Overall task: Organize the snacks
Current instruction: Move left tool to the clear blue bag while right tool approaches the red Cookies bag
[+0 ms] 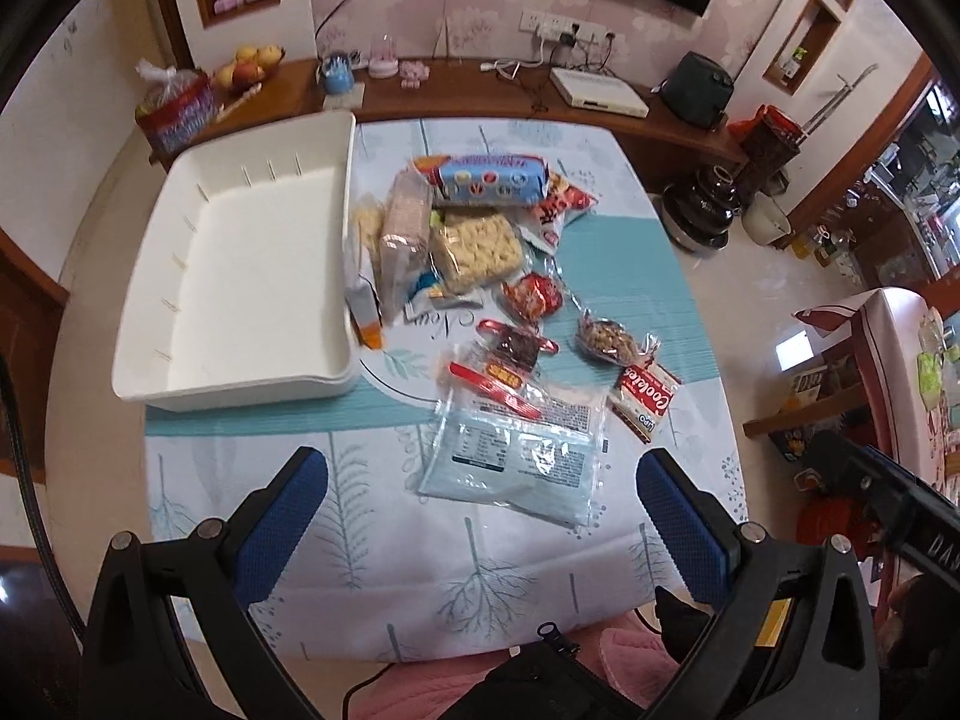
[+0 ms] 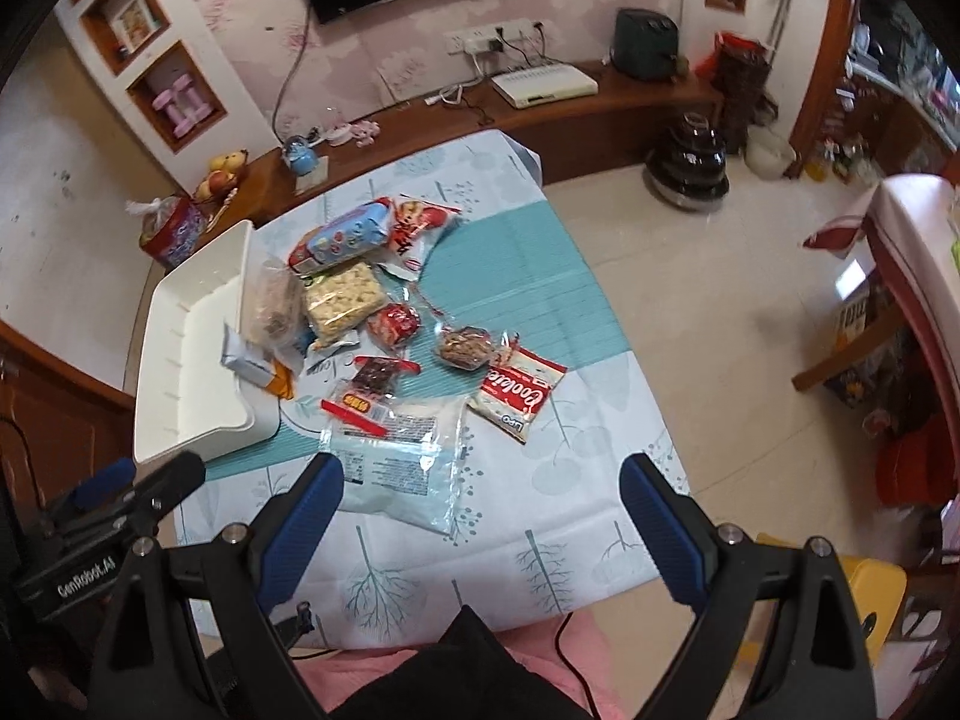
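Both tools are hanging above the near edge of the bench (image 1: 300,570), tilted down and forward over the tablecloth. The left tool (image 1: 480,480) is standing with its 2 blue-padded fingers (image 1: 282,516) spread wide apart, gripping nothing. The right tool (image 2: 480,486) is posed the same way, fingers (image 2: 660,516) wide apart and holding nothing; in its view the left tool's black body is showing at the lower left, just beside it.

The snacks are lying loose on the bench, none in the tray. The white tray (image 1: 180,354) is sitting at the bench's left side with bare walls and floor showing. A clear bag with a pale blue label (image 1: 516,462) is lying nearest the tools, directly ahead between the left tool's fingers. A Cookies packet (image 1: 645,399) is lying just to its right. Further back, a peanut bag (image 1: 603,339), a small red packet (image 1: 531,297), a biscuit pack (image 1: 477,252) and a blue-wrapped roll (image 1: 489,180) are crowding together, the nearest ones touching the tray's right wall. A silver-and-orange packet (image 2: 249,363) is leaning across that wall.
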The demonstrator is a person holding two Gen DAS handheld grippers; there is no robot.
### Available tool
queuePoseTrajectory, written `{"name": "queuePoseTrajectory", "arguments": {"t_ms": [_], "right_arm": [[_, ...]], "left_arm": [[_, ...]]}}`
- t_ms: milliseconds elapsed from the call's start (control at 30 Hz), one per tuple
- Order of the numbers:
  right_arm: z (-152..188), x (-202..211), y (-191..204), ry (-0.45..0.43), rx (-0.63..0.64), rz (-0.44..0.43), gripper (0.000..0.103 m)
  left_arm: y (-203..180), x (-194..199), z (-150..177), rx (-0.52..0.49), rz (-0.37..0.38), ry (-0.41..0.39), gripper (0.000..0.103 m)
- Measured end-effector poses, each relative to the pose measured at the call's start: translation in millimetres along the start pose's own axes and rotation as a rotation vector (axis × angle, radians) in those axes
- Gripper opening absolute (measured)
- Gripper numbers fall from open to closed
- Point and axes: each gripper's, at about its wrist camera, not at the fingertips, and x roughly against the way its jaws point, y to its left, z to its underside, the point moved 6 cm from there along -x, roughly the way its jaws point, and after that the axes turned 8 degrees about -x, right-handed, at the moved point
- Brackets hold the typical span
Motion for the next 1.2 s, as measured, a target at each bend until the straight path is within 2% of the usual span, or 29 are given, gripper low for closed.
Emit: {"name": "queuePoseTrajectory", "arguments": {"t_ms": [167, 300, 500, 633, 900, 1100, 1200], "right_arm": [[-16, -23, -16, 0.077, -0.019, -0.031, 0.094], [-29, -50, -31, 0.178, -0.069, -0.059, 0.094], [-44, -90, -46, 0.271, -0.112, -0.087, 0.094], [-51, -122, -55, 0.341, -0.154, -0.106, 0.094], [-48, -180, -66, 0.483, -0.274, -0.117, 0.094], [-42, -207, -61, 0.546, -0.321, -0.118, 0.094], [-42, -218, -59, 0.568, -0.336, -0.105, 0.094]], "left_arm": [[-9, -26, 5, 0.072, 0.003, 0.062, 0.103], [-19, -49, 11, 0.14, 0.041, 0.089, 0.103], [-34, -87, 22, 0.203, 0.096, 0.127, 0.102], [-36, -114, 26, 0.204, 0.115, 0.169, 0.103], [-22, -172, 34, 0.16, 0.057, 0.306, 0.103], [-32, -195, 30, 0.085, 0.066, 0.363, 0.103], [-37, -207, 30, 0.079, 0.071, 0.389, 0.103]]}}
